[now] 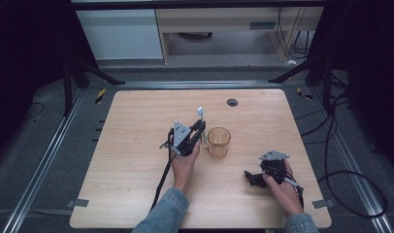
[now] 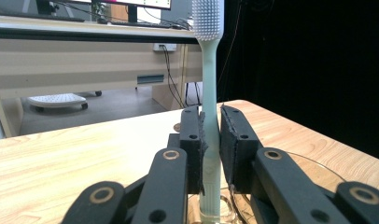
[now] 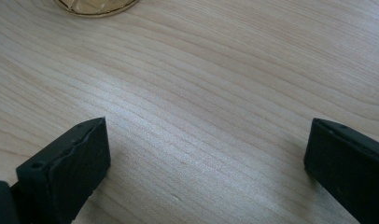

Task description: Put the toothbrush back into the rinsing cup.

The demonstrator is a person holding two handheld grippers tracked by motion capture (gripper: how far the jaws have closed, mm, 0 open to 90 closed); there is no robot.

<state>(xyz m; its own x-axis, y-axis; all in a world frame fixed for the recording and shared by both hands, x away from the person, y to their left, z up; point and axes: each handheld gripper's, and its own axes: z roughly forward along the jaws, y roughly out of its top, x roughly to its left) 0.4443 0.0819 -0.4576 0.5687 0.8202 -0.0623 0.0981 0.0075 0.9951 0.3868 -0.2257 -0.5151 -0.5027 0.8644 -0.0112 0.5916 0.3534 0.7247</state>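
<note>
A pale green toothbrush (image 2: 209,93) stands upright between the jaws of my left gripper (image 2: 210,135), which is shut on its handle; the bristle head points up. In the high view my left gripper (image 1: 199,130) holds the toothbrush (image 1: 201,116) just left of an amber glass cup (image 1: 219,142) at the table's middle. The cup's rim (image 2: 313,163) curves under the jaws in the left gripper view. My right gripper (image 1: 249,176) rests low on the table at the front right, jaws wide open with bare wood between them (image 3: 206,154). The cup's base (image 3: 96,7) peeks in at the top of the right gripper view.
The wooden table (image 1: 137,160) has a dark cable grommet (image 1: 232,102) near its far edge. Black cables trail off the right side (image 1: 340,174). Metal frame legs and rails stand around the table, and a desk (image 2: 85,60) lies beyond it.
</note>
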